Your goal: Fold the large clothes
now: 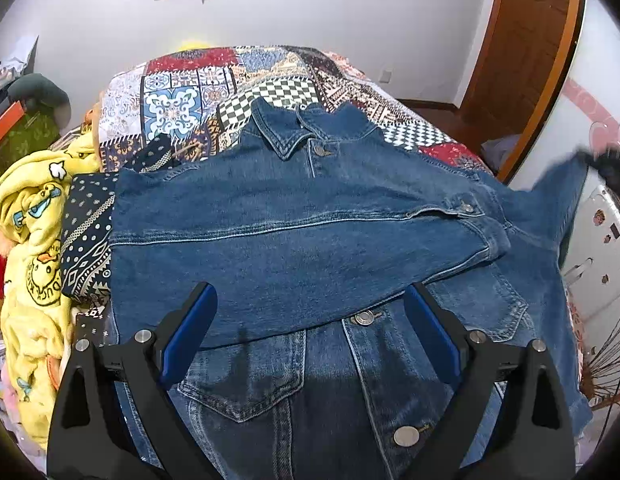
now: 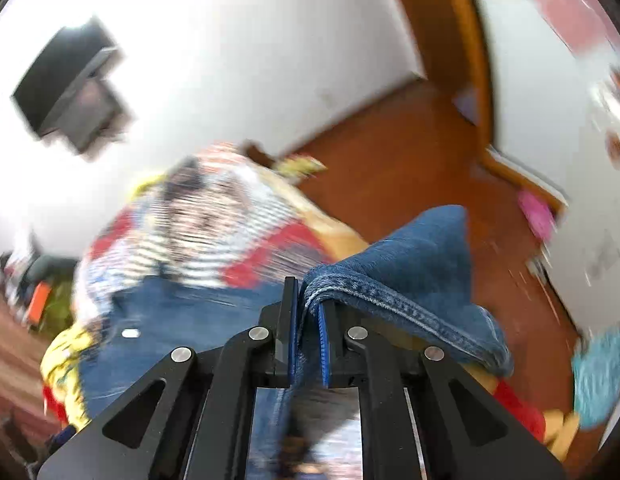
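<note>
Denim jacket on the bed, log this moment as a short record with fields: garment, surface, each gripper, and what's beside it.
garment: denim jacket, front up, collar at the far end, one sleeve folded across the chest
surface: patchwork bedspread
left gripper: open, above the jacket's lower front, nothing between the fingers
right gripper: shut on the other sleeve's cuff, lifted off the bed
beside the jacket: yellow duck blanket
view quality: right wrist view is motion-blurred
</note>
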The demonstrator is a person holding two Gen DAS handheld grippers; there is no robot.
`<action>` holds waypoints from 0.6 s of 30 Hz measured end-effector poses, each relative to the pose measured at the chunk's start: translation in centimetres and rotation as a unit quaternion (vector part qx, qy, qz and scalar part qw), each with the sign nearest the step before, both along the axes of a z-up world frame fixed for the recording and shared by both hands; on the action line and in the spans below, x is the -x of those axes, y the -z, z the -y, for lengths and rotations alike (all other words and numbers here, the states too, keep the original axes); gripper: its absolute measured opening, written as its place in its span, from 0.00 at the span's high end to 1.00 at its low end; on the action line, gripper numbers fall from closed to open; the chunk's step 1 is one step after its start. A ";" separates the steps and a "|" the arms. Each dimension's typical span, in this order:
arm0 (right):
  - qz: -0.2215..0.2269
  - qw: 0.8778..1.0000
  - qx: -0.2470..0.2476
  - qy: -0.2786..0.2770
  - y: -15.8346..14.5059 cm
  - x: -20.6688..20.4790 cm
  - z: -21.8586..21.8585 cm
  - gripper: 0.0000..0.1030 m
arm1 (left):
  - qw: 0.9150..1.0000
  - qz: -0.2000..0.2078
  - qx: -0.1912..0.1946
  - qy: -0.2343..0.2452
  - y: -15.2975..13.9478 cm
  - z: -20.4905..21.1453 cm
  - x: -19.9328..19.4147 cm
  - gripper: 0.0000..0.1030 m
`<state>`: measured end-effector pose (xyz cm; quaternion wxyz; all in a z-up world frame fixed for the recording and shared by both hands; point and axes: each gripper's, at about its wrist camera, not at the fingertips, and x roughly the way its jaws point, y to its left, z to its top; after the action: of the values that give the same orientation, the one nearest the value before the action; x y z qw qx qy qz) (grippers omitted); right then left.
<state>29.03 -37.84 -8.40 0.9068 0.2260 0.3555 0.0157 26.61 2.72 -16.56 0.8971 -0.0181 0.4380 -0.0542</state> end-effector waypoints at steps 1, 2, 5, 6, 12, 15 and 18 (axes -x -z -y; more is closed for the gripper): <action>0.015 1.000 0.005 -0.020 -1.2 0.0 -1.3 0.93 | 1.000 0.003 0.001 -0.001 -0.2 -0.2 0.2 0.08; 0.030 0.999 0.009 -0.044 -2.4 0.0 -2.9 0.93 | 1.000 0.006 0.003 -0.002 -0.4 -0.4 0.4 0.08; 0.053 0.990 0.014 -0.127 -4.5 -0.1 -8.5 0.93 | 1.000 0.011 0.007 -0.007 -0.8 -1.1 1.0 0.08; 0.052 0.987 0.014 -0.151 -4.4 0.0 -10.2 0.93 | 1.000 0.012 0.008 -0.009 -0.9 -1.3 1.2 0.08; -0.012 0.968 0.025 -0.250 0.6 -0.1 -18.0 0.93 | 1.000 0.015 0.009 -0.019 -1.3 -3.0 2.5 0.08; -0.086 0.956 0.018 -0.280 5.3 -0.8 -20.6 0.93 | 1.000 0.010 0.009 -0.022 -1.1 -3.7 3.0 0.08; -0.133 0.948 0.029 -0.287 8.0 -0.4 -20.7 0.92 | 1.000 0.006 0.007 -0.020 -1.0 -3.8 3.3 0.08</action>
<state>29.42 -17.17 -16.36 0.8146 0.0878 0.5231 0.2347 23.31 6.52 -15.59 0.9003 -0.0330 0.4321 -0.0397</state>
